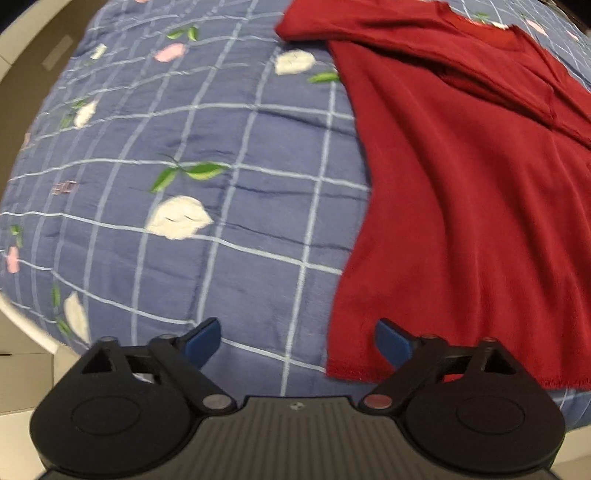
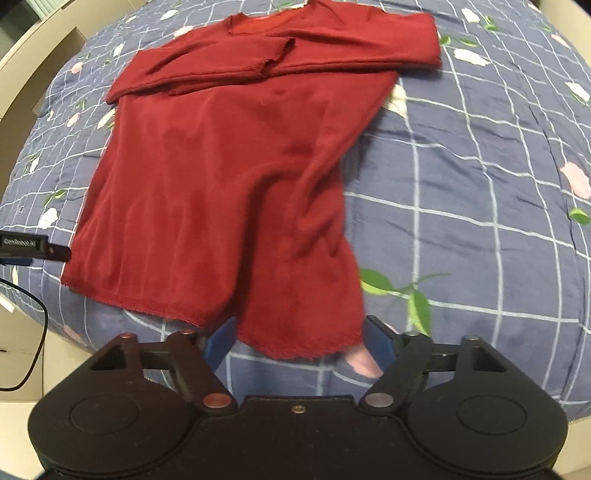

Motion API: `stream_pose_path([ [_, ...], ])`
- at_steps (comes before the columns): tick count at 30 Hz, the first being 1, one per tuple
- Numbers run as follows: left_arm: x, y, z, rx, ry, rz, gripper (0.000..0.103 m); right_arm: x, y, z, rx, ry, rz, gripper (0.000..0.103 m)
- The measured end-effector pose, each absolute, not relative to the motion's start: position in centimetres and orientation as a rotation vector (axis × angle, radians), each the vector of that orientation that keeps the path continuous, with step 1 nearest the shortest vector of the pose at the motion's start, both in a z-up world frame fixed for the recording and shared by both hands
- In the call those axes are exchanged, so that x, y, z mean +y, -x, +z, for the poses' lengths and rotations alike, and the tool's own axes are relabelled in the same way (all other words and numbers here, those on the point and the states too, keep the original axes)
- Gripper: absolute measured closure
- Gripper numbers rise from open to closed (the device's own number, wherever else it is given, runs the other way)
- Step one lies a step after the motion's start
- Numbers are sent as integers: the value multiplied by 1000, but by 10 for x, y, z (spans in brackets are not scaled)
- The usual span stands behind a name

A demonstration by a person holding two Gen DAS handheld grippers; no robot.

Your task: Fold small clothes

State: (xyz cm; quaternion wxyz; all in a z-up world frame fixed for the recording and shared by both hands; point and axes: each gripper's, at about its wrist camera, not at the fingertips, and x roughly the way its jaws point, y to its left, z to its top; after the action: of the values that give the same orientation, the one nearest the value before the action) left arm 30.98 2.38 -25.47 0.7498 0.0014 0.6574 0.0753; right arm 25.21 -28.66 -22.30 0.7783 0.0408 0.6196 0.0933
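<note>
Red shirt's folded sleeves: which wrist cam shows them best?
Right wrist. Both sleeves lie crossed over the chest of the red shirt, cuffs and neckline in frame. Left wrist view shows one sleeve fully; the shirt's right side is cut off at the frame edge.

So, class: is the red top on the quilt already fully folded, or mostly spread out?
Partly folded: the red top has both sleeves crossed over the chest, but its body lies spread flat on the quilt.
</note>
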Motion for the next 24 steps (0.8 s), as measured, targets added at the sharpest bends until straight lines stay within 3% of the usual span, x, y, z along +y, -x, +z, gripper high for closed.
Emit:
stream_pose_path([
  [3,23,-307,-263,1455,19,127,35,-278,-253,-231,1332,-77,184,40],
  [4,23,-306,-265,1461,27,118,40,-277,-254,-233,1334,-76,179,48],
  [5,24,-305,-267,1467,42,107,51,-276,-254,-235,1337,-74,174,53],
  [7,27,-304,-268,1476,104,93,66,-276,-255,-237,1343,-64,161,79],
  [9,30,-304,-266,1480,156,89,89,-280,-256,-235,1345,-78,149,91],
  [12,26,-304,-258,1470,129,96,98,-292,-256,-227,1334,-130,134,97],
  [18,16,-296,-230,1411,-5,109,100,-326,-246,-200,1295,-162,89,98],
  [24,33,-275,-211,1392,54,132,101,-356,-229,-183,1295,-204,118,98],
])
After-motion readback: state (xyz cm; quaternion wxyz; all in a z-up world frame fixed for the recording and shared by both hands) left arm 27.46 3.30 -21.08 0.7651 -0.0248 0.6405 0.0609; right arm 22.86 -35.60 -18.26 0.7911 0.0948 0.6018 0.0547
